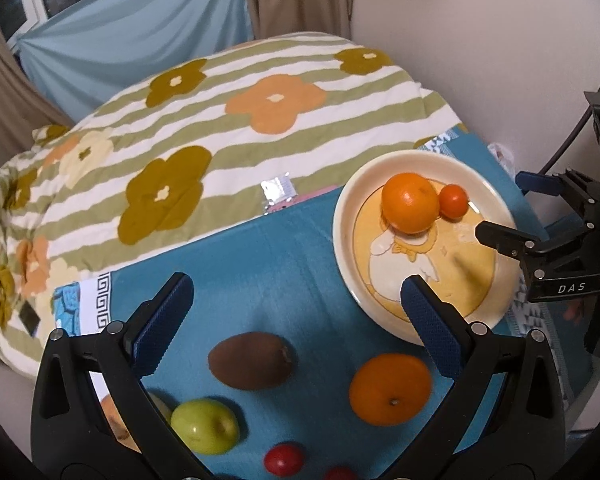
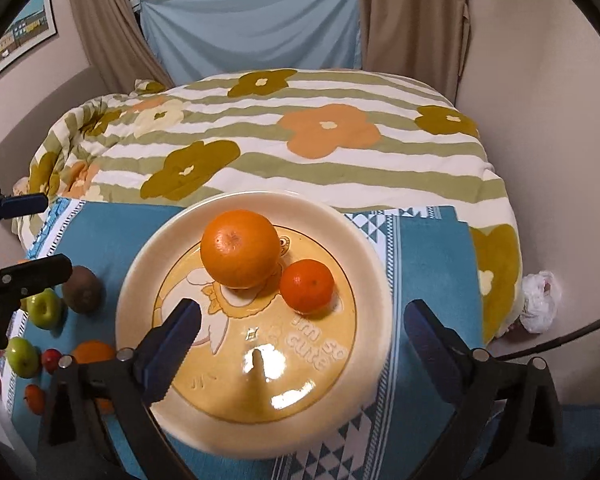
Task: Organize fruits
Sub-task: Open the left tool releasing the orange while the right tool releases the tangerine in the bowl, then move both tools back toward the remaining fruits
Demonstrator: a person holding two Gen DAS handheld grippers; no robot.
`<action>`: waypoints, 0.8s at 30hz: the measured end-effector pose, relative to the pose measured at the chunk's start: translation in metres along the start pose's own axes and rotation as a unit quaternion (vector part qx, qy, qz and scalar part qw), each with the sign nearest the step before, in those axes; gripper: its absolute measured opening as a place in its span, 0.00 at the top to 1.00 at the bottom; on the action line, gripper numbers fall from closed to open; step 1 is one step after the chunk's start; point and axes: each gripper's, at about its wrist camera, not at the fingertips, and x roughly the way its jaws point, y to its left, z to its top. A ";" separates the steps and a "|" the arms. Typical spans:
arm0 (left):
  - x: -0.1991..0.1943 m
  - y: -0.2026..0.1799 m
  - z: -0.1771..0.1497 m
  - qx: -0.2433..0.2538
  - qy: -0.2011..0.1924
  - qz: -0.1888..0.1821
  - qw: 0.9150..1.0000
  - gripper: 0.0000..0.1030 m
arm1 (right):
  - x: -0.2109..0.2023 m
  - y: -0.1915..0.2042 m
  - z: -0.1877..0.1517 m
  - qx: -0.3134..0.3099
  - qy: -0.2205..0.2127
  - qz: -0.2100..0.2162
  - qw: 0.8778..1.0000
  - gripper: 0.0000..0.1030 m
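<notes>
Left tongs (image 1: pixel 296 304) spread wide, empty, hovering above loose fruit on the blue cloth (image 1: pixel 260 248). From the left: a green apple (image 1: pixel 204 426), a brown kiwi (image 1: pixel 250 360) just behind it, a small red fruit (image 1: pixel 283 459) near the bottom edge, then an orange (image 1: pixel 390 388) lying on the cloth just beside the plate (image 1: pixel 348 240). On the plate, a big orange (image 1: pixel 410 208) touching a small mandarin (image 1: pixel 453 201) on its right. Right tongs (image 2: pixel 302 322) also gaping, holding nothing, poised over the near half of the plate. Seen from there, a second green apple (image 2: pixel 22 356) and another mandarin (image 2: pixel 34 398) far left on the cloth. Behind everything, a flowered striped quilt (image 2: pixel 300 152).
</notes>
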 end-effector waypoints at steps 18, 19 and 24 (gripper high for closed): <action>-0.111 0.006 -0.053 -0.071 -0.056 0.043 0.995 0.00 | -0.101 0.021 -0.022 0.007 -0.018 0.027 0.999 0.02; -0.117 0.009 -0.059 -0.077 -0.056 0.044 0.994 0.00 | -0.105 0.025 -0.024 0.003 -0.020 0.026 0.999 0.02; -0.142 0.015 -0.090 -0.097 -0.052 0.071 0.991 0.00 | -0.118 0.045 -0.036 -0.019 -0.013 0.043 0.999 0.02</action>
